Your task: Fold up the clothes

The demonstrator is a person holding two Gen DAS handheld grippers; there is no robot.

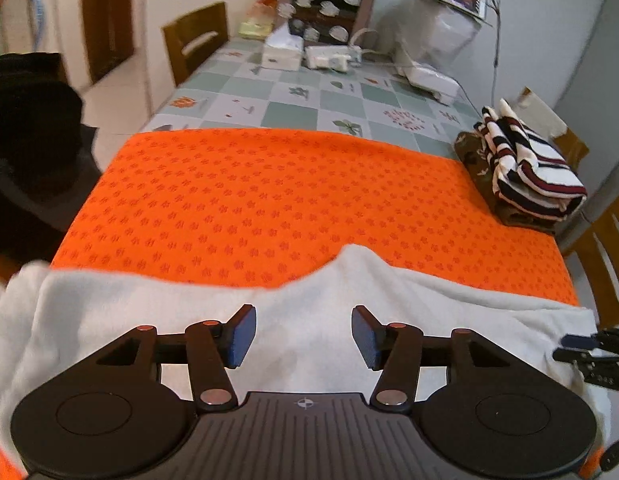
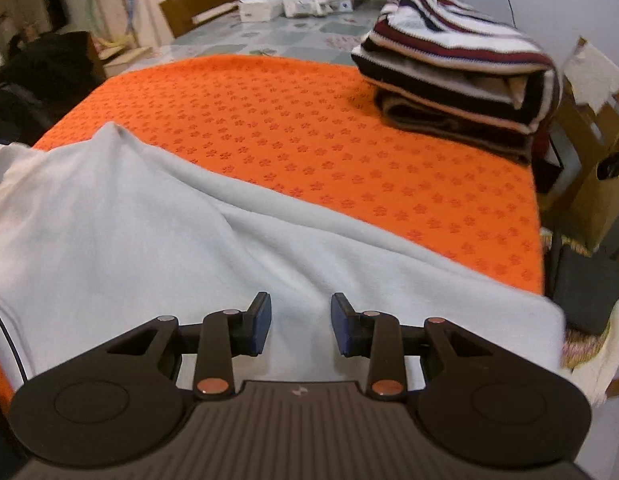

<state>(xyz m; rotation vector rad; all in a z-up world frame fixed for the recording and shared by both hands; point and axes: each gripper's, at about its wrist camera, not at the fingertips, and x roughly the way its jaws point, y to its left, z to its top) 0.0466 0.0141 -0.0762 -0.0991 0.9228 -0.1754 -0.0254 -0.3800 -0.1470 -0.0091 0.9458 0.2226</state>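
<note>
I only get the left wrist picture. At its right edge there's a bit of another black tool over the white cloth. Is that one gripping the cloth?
Observer: No. The right wrist view shows the right gripper open above the white garment, with its blue pads apart and no cloth pinched between them.
Operator: What's just past the near right corner of the orange mat? My picture cuts off there.
Observer: A dark flat box lies there, resting on what looks like a pale woven seat, right beside the garment's edge.
</note>
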